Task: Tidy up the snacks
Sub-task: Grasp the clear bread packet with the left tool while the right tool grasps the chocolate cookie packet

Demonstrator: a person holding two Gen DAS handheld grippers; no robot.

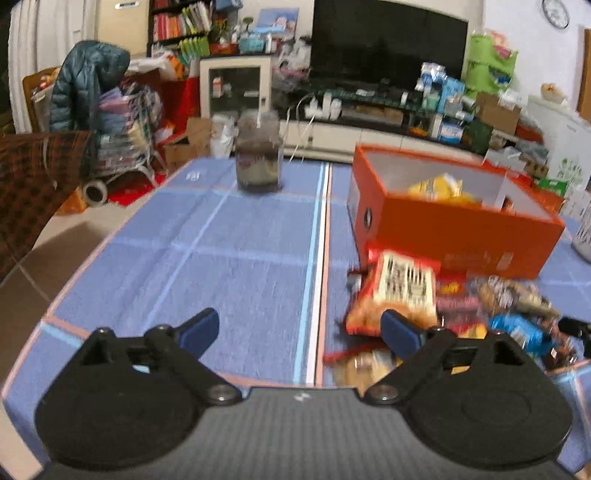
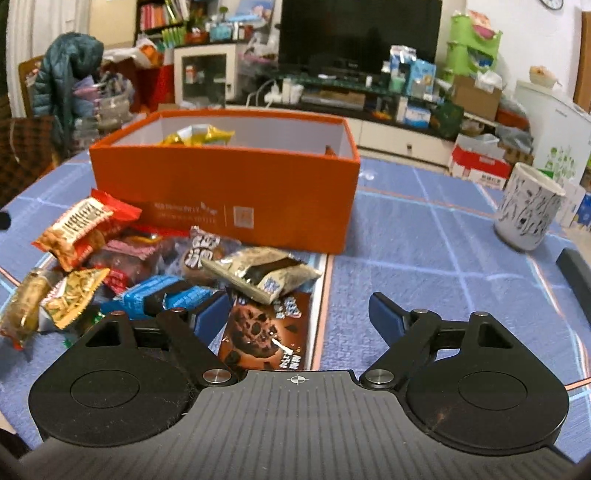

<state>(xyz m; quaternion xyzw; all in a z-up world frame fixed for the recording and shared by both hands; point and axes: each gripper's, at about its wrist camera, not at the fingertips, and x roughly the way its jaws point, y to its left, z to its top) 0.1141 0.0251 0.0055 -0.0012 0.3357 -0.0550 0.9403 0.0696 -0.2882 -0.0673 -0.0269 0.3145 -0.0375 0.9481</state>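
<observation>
Both tongs stand wide and hold nothing: left gripper (image 1: 300, 326), right gripper (image 2: 300, 314). Snack packets (image 2: 147, 273) lie heaped mid-tabletop (image 2: 424, 258), touching the orange box (image 2: 225, 192), which holds a yellow packet (image 2: 201, 136).

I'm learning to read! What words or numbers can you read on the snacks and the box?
None can be read for sure.
Orange box: small pale print and a square logo, too small.
Red-orange packet: bold dark characters, blurred.
Brown cookie packet: white characters, unclear.
Wall clock: numbers too tiny.
</observation>
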